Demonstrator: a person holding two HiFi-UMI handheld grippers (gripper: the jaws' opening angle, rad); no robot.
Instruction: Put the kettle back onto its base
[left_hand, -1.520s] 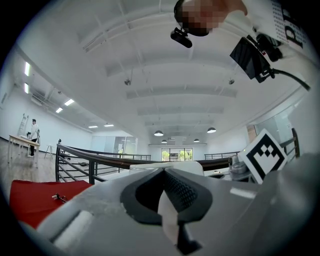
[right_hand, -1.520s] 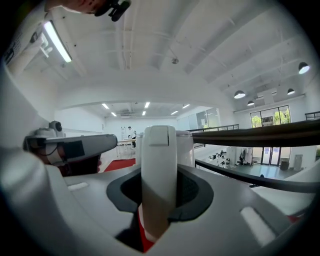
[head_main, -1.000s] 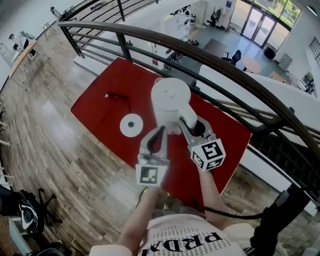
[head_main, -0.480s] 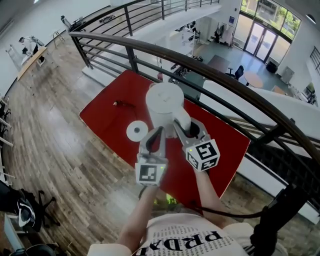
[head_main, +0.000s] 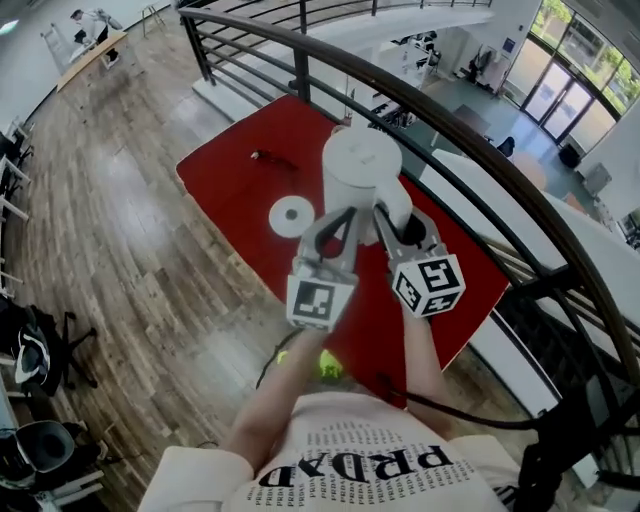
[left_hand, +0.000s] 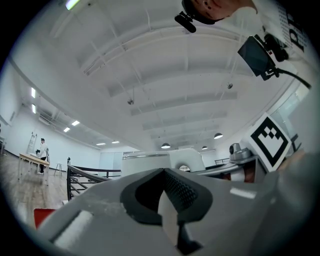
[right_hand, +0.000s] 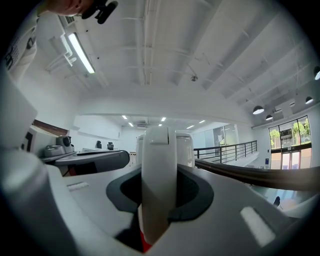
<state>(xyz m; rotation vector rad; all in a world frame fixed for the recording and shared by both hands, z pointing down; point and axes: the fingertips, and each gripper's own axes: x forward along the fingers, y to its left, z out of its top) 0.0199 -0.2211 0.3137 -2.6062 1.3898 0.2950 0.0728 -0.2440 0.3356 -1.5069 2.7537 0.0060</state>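
The white kettle (head_main: 362, 180) hangs in the air above the red table (head_main: 225, 180). My right gripper (head_main: 392, 222) is shut on its white handle (right_hand: 159, 175), which fills the gap between the dark pads. My left gripper (head_main: 348, 216) is shut, its tips meeting against the kettle's lower side; the kettle body (left_hand: 150, 162) shows just past them. The round white base (head_main: 292, 215) lies on the table, down and to the left of the kettle, with nothing on it.
A dark cable end (head_main: 268, 157) lies on the table beyond the base. A dark handrail (head_main: 470, 140) curves along the table's far side, over a drop to a lower floor. Wooden flooring (head_main: 130, 250) spreads to the left.
Both grippers have risen together with the kettle, which now stands farther above the table. The base has stayed in place on the table.
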